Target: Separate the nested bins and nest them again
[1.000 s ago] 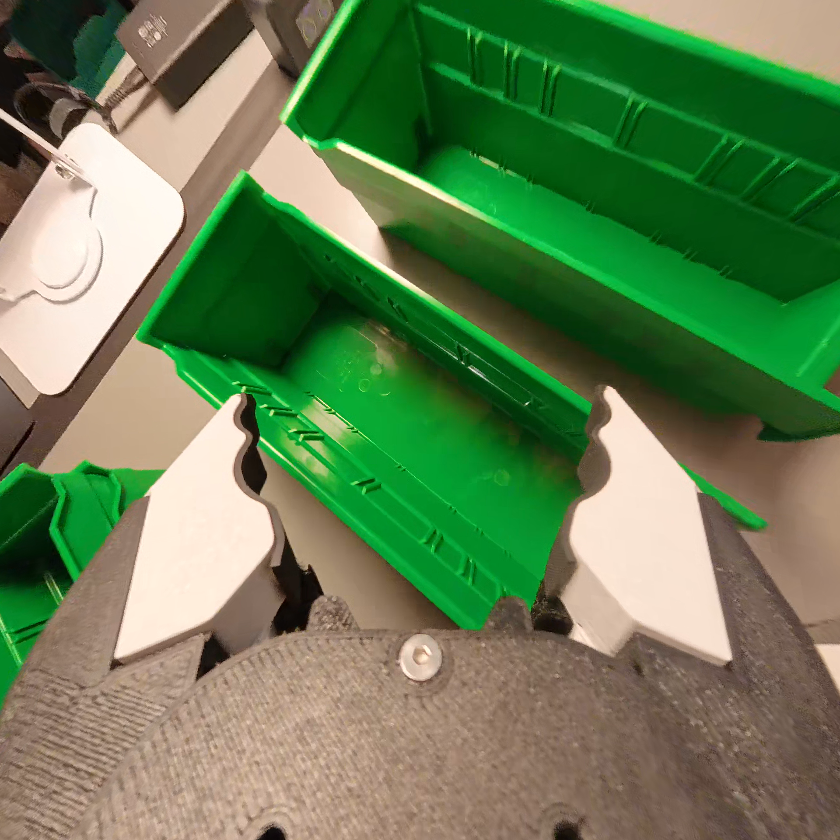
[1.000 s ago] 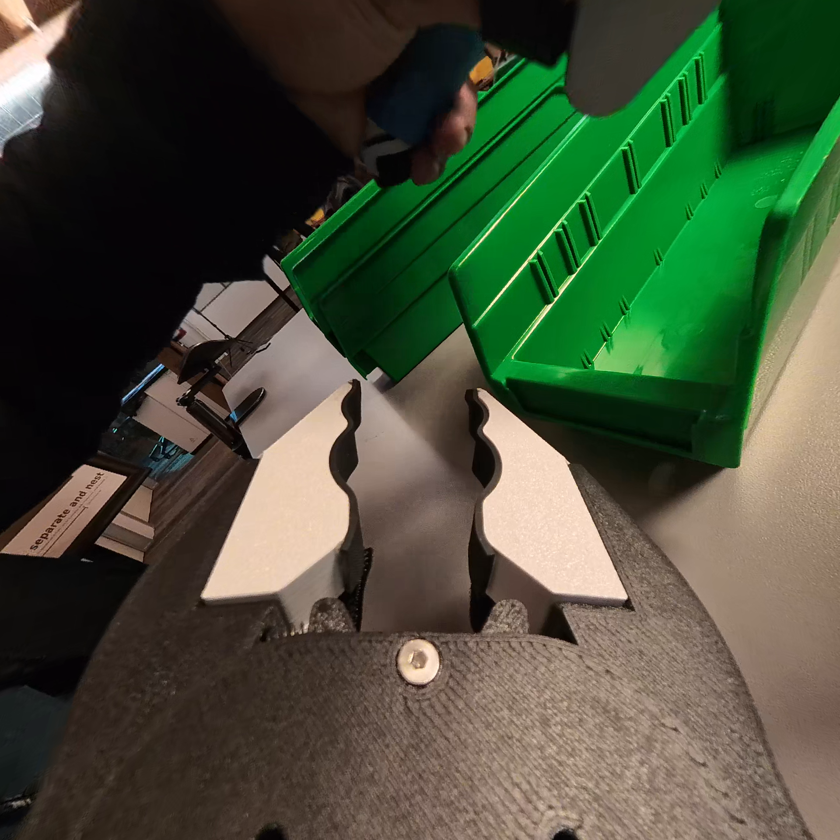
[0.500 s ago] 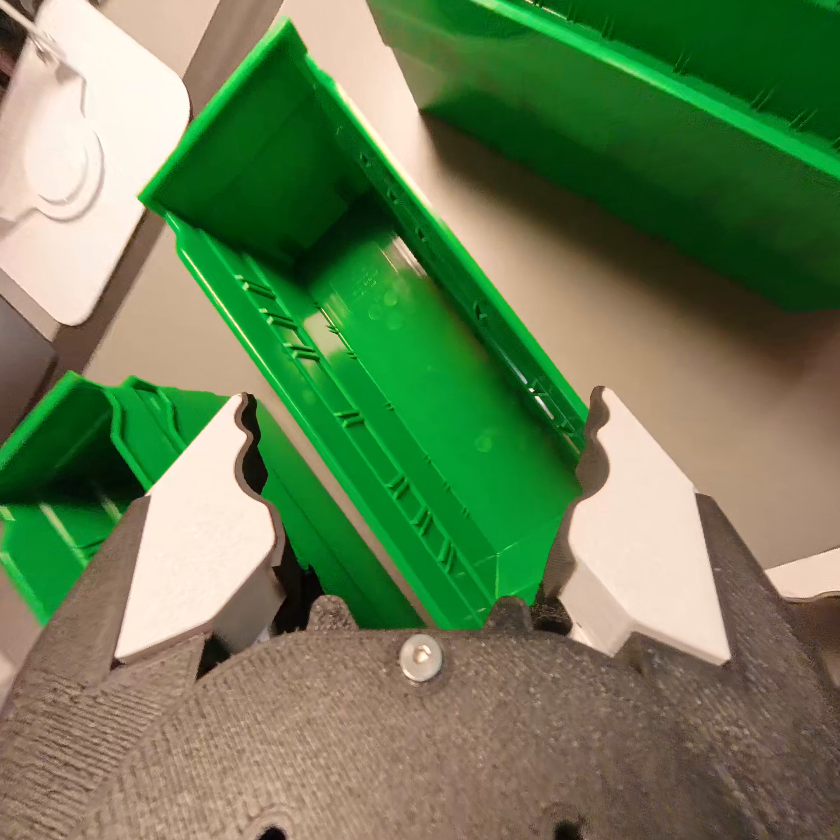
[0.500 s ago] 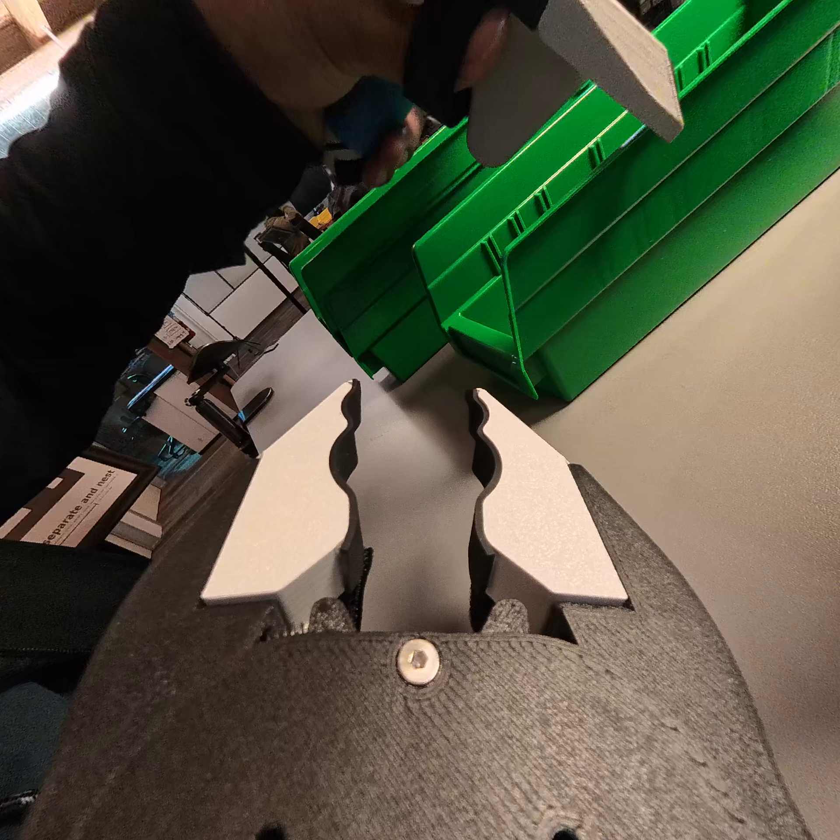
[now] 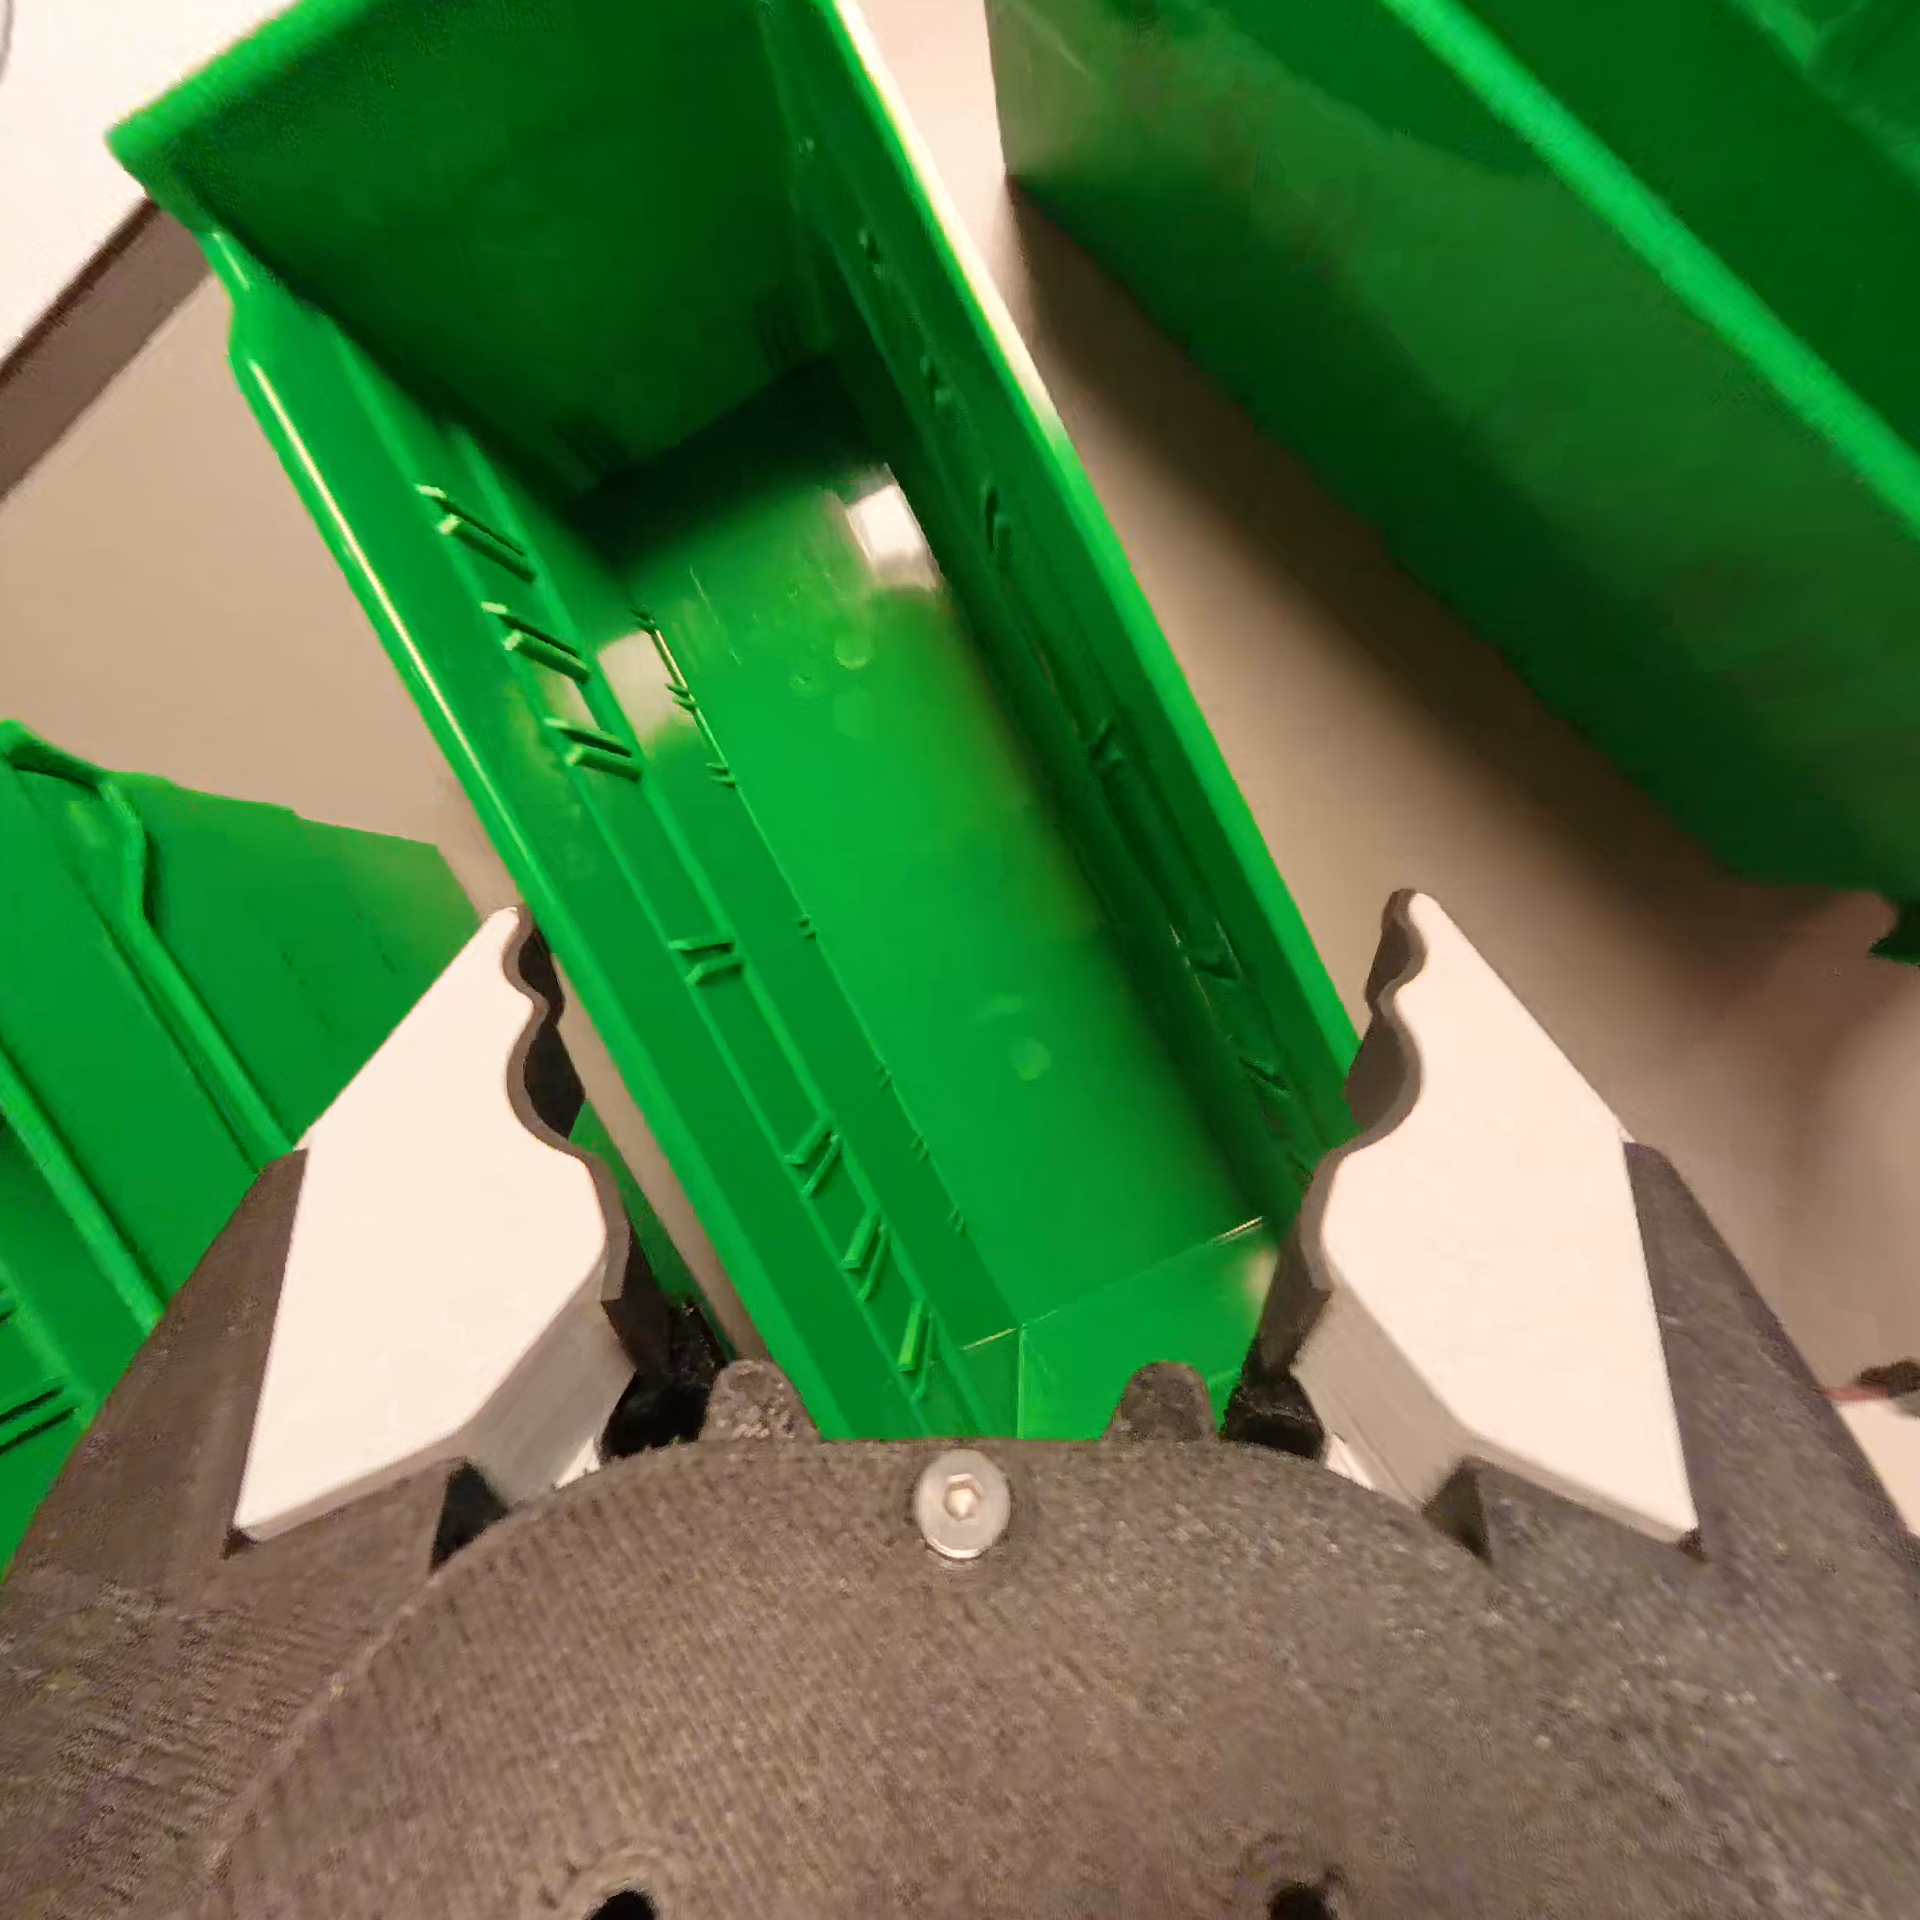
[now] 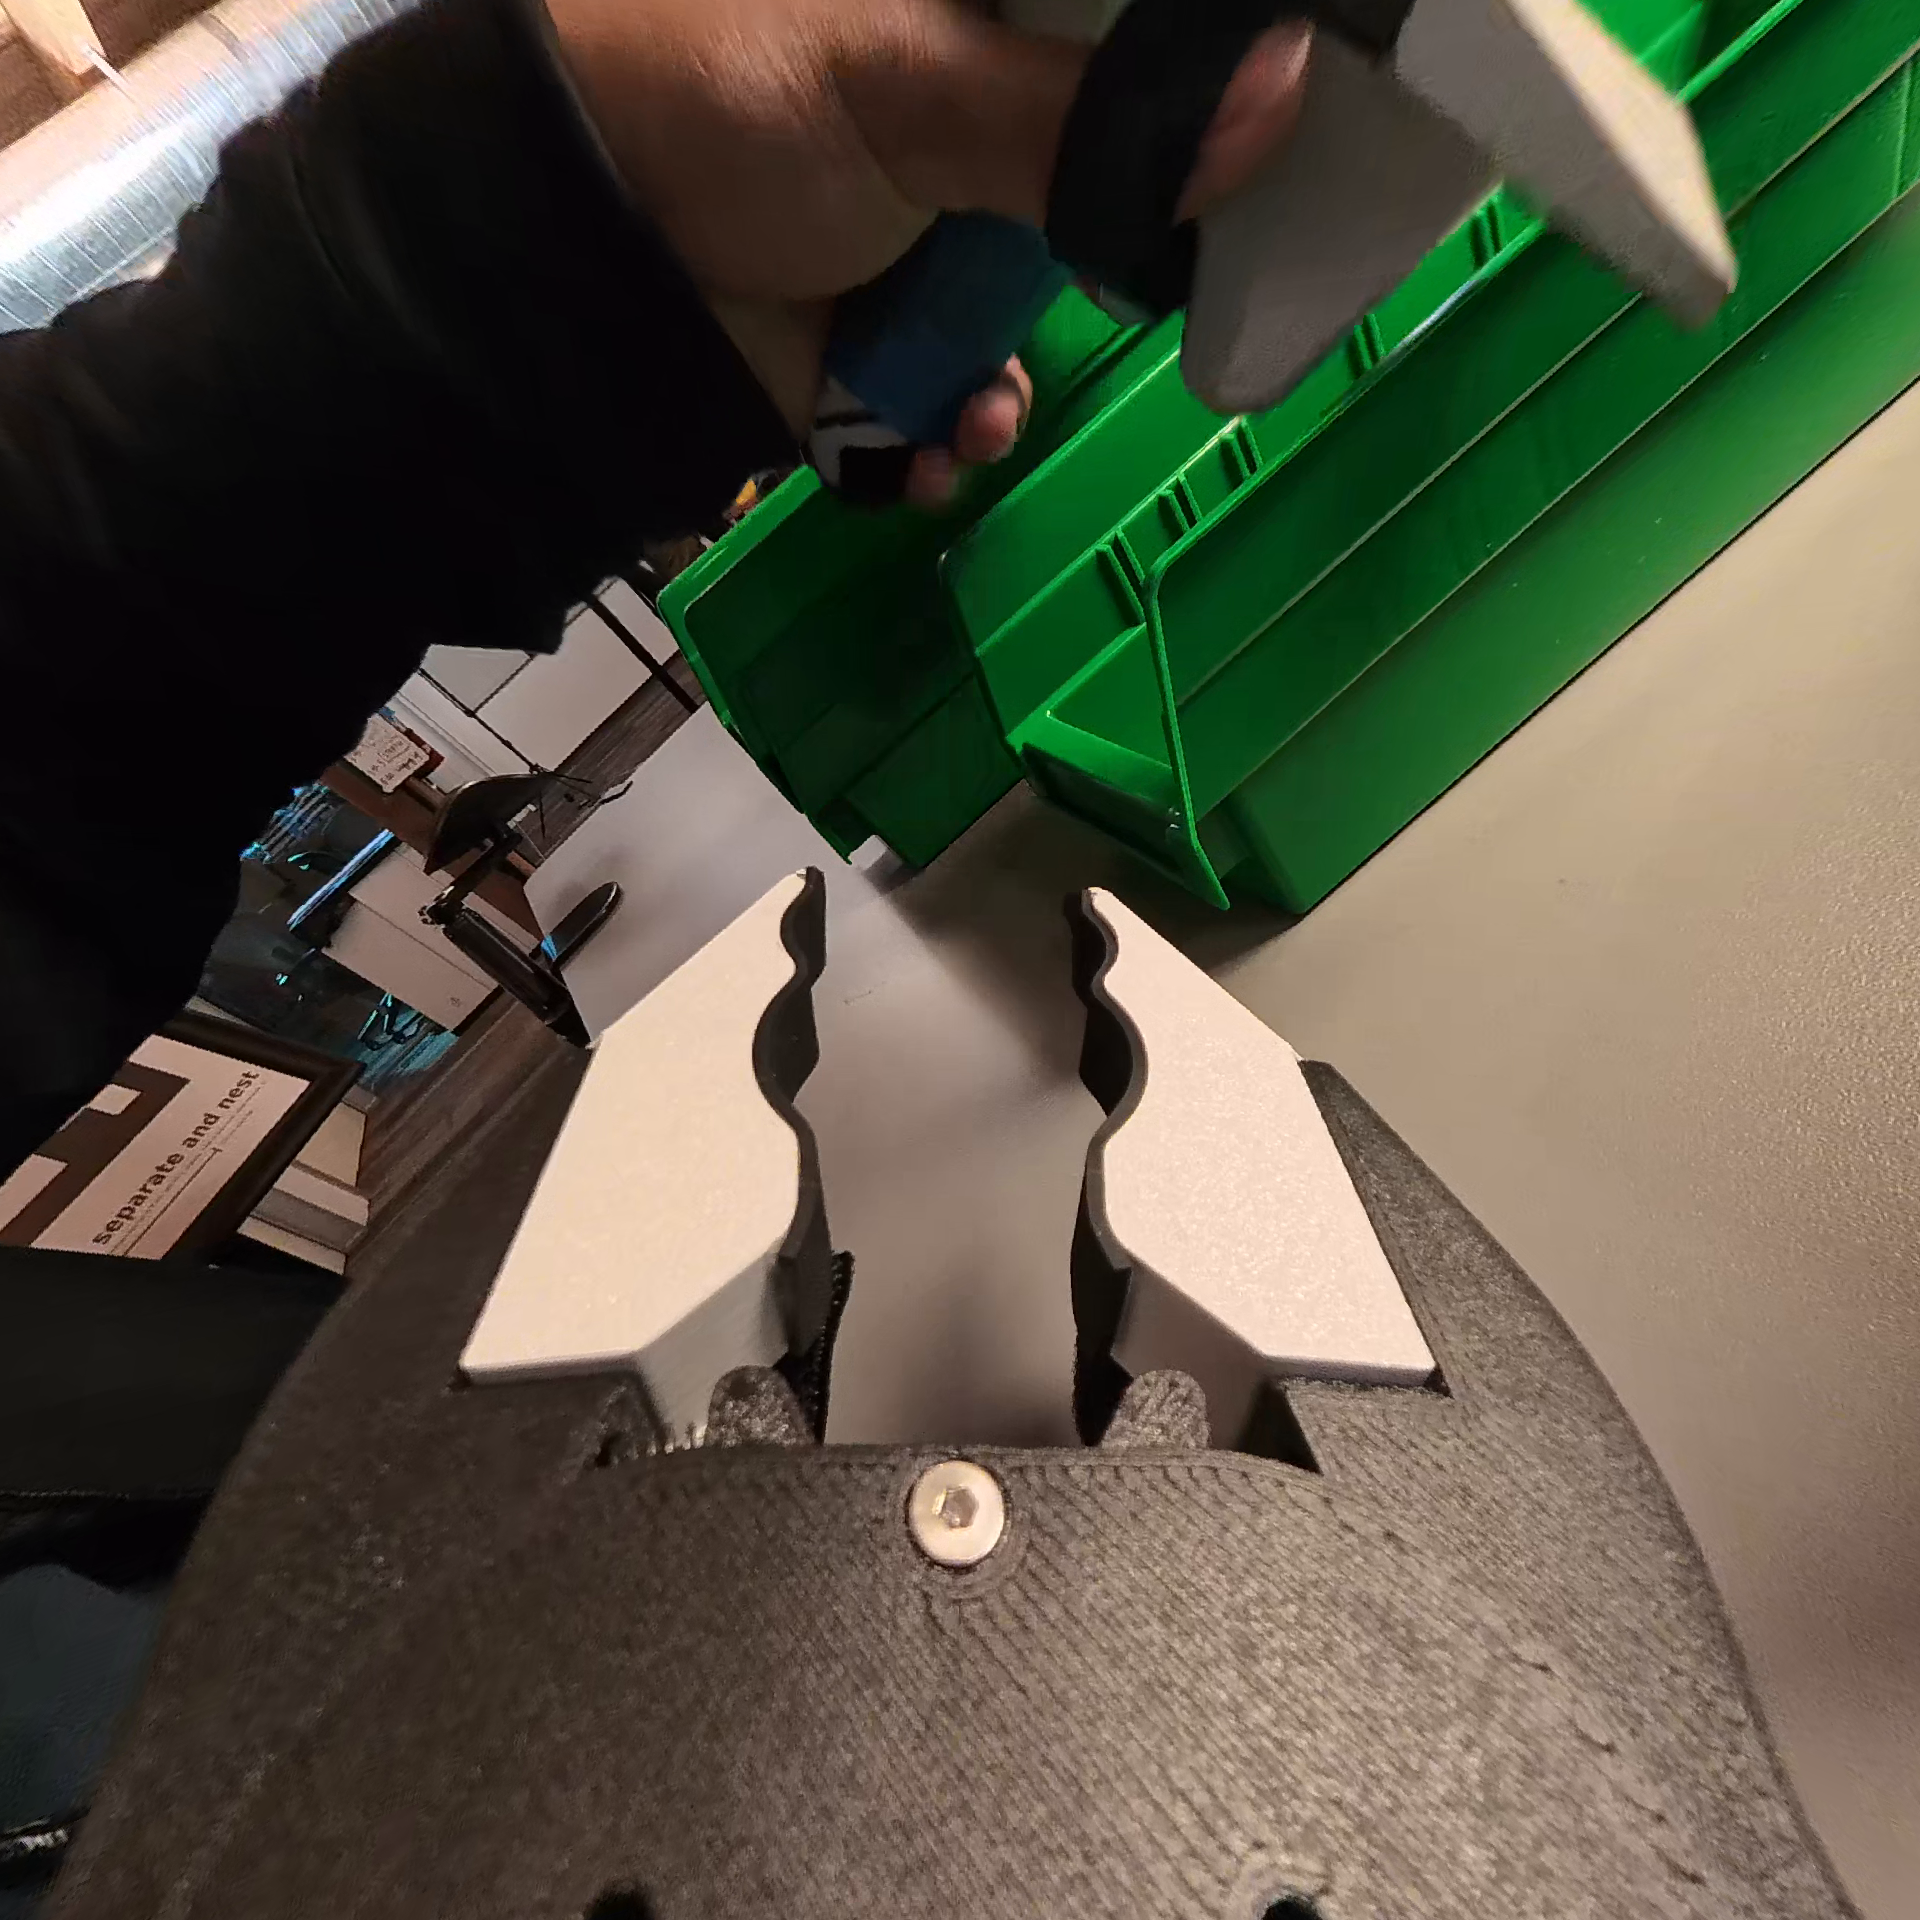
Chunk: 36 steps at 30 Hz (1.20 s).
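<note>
Long narrow green plastic bin (image 5: pixel 852 831) framed between wide-spread left gripper (image 5: pixel 961 1029) fingers, unclamped, 2 more green bins flanking it on grey table (image 6: pixel 1558 935), right gripper (image 6: pixel 945 997) jaws parted on nothing, hand (image 6: pixel 831 156) overhead.

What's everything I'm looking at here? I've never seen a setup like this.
Narrow bin: one, green, between the left tool's wide-apart fingers; whether gripped is unclear.
Larger bin: one, green, on the table to the upper right.
Nested bins: at least two, green, lower left.
Table: one, beige, under everything.
Framed sign: one, dark frame, off the table's far left edge.
Sleeve: one, black, upper left.
Hand: one, holding the left tool.
Left tool: grey fingers, black body.
Right tool: same colours, open, holding nothing.
</note>
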### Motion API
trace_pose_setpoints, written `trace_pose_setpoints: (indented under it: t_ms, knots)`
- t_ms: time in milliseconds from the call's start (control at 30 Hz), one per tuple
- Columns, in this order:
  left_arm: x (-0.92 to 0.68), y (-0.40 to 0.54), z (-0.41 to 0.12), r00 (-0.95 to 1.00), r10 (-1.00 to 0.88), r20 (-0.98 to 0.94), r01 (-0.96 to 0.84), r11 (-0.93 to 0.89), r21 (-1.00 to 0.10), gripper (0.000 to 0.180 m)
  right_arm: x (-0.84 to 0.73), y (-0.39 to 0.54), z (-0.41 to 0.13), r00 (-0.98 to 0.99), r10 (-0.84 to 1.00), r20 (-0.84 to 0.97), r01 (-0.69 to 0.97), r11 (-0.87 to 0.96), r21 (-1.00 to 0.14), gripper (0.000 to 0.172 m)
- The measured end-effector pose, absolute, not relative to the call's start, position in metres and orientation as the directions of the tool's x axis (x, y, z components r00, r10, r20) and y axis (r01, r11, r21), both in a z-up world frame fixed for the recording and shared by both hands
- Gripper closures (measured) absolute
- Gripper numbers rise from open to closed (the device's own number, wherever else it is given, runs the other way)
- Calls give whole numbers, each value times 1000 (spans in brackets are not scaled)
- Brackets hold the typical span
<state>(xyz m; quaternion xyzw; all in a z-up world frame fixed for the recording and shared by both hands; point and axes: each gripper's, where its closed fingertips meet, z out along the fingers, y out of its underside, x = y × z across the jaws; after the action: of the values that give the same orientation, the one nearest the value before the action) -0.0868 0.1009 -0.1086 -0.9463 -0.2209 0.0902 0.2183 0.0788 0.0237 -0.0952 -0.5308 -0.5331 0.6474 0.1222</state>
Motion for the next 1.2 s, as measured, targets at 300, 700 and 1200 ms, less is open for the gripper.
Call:
trace_pose_setpoints:
  t_ms: [300,700,1200]
  knots:
    - [-66,78,-108,956,274,-107,227,-918,-327,36,80,23,-94,-414,714,-564,410,-407,-816,123]
    - [-90,103,-110,890,447,-91,378,-834,-402,37,79,23,-95,-411,720,-560,410,-403,-818,124]
    - [-91,103,-110,889,450,-85,369,-813,-451,51,80,24,-94,-410,716,-565,407,-411,-816,124]
